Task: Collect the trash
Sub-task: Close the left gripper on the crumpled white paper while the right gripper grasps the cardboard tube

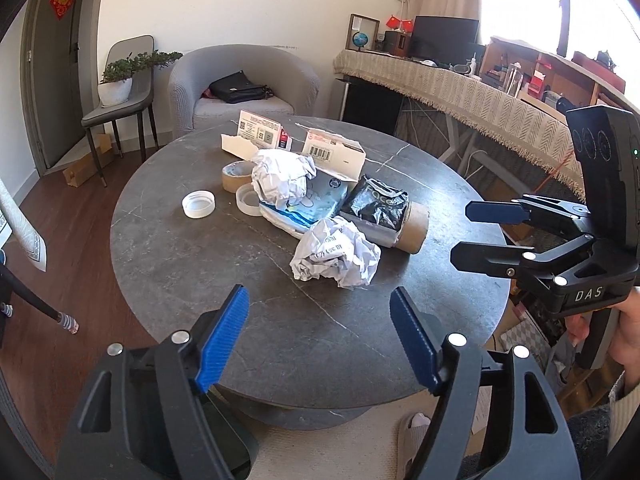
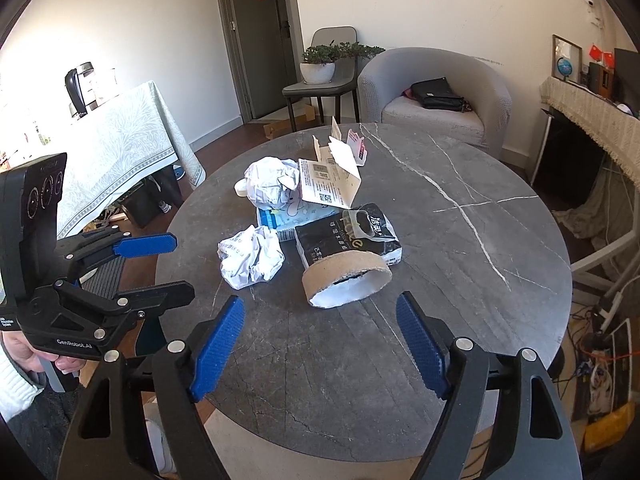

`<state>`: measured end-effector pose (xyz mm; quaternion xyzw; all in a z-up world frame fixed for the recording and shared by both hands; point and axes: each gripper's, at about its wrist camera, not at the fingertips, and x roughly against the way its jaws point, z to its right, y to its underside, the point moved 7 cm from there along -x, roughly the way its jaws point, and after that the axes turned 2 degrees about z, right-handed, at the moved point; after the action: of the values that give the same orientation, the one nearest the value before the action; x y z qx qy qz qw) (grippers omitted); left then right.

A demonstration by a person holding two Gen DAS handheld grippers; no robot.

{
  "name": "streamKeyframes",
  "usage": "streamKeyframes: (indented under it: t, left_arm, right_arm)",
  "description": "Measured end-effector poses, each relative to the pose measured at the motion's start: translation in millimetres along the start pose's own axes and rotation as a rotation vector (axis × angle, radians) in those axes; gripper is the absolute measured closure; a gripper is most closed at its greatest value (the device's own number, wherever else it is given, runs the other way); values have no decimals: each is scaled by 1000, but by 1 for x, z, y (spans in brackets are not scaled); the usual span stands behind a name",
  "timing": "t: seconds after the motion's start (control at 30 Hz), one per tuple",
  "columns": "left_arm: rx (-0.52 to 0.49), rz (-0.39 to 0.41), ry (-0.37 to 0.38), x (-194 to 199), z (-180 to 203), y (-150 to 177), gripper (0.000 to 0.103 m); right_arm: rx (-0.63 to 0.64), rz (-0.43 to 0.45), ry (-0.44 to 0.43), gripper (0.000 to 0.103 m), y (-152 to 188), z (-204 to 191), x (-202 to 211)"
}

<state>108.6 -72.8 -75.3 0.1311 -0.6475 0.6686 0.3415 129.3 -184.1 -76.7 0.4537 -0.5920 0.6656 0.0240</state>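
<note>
Two crumpled paper balls (image 1: 336,256), two cardboard boxes (image 1: 336,154) on the table (image 1: 180,264); both claws apart, empty.

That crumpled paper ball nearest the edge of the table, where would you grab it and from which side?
Grip the nearer crumpled paper ball across its middle, coming down from above on the near side. It lies loose on the round table, apart from the cardboard tube, and its soft folds should squash between the pads of the open left hand-held gripper.
</note>
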Motion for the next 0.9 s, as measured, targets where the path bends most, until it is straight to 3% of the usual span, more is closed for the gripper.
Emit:
streamKeyframes:
  t: [0.23,0.5,0.7,0.77,0.9]
  left_arm:
    - [32,-12,43,-25,1,-9,16]
    - [41,-23,78,-47,1,-16,17]
    - [21,-37,88,-56,4,-15,31]
    - [25,-39,96,-57,4,-17,43]
    - [34,-41,105,-55,2,-16,44]
  right_arm:
    - [-1,-31,-12,24,2,12,-14]
    - [-10,-48,-37,24,1,22,-26]
    - [3,-68,-43,24,1,23,-35]
    - [3,-74,-44,24,2,25,-38]
    - [14,-78,-38,24,2,25,-42]
